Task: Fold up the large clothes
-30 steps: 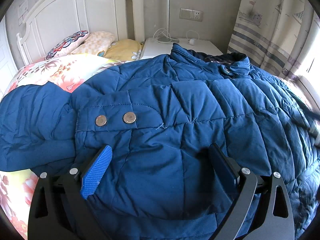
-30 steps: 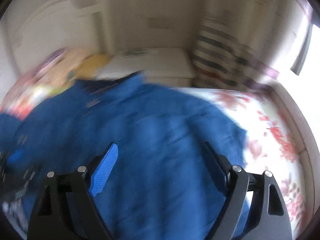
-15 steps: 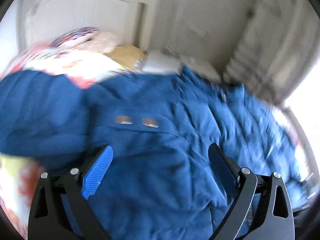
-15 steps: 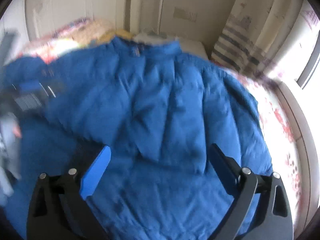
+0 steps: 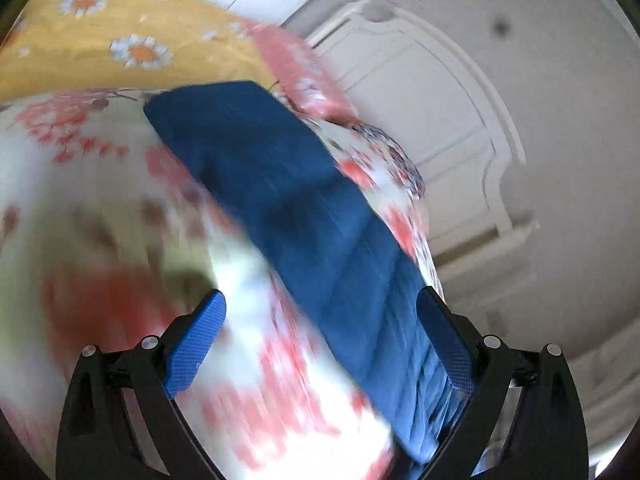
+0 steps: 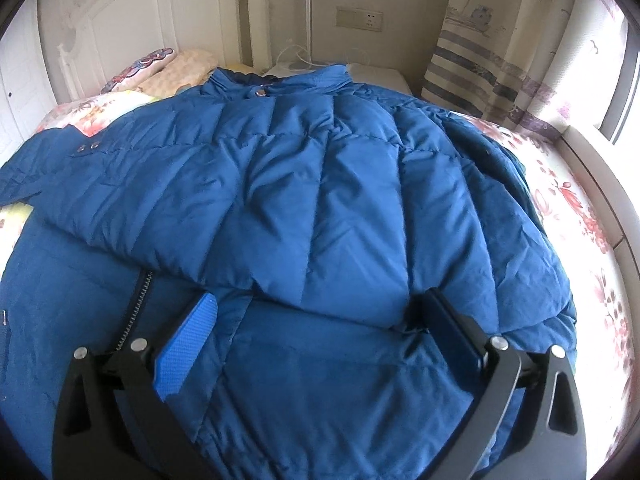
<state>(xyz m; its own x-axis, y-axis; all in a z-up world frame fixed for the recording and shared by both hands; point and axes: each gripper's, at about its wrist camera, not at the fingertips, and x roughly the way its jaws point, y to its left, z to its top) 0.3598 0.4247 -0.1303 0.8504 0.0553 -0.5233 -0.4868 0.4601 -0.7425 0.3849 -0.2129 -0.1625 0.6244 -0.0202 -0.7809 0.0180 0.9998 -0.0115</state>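
Observation:
A large blue padded jacket (image 6: 320, 184) lies spread on the bed, collar toward the headboard. One sleeve with two metal snaps (image 6: 86, 146) is folded across its chest, and the zipper (image 6: 136, 308) shows at the lower left. My right gripper (image 6: 320, 298) hovers open over the jacket's lower half, its pads off the cloth. The left wrist view is tilted and blurred. There my left gripper (image 5: 322, 298) is open above a blue sleeve (image 5: 280, 184) that runs slantwise over the floral sheet (image 5: 80, 208), close to the right finger but not pinched.
A white headboard (image 6: 132, 12) and pillows (image 6: 176, 70) stand behind the jacket, with a white nightstand (image 6: 380, 74) and striped curtain (image 6: 484, 56) to the right. A window ledge (image 6: 596, 168) borders the floral sheet. A yellow daisy blanket (image 5: 120, 40) lies beyond the sleeve.
The left view swung sideways and rolled, from the jacket's body with snaps to the sleeve over the floral sheet. The right gripper's jaws spread wider and its view steadied over the jacket.

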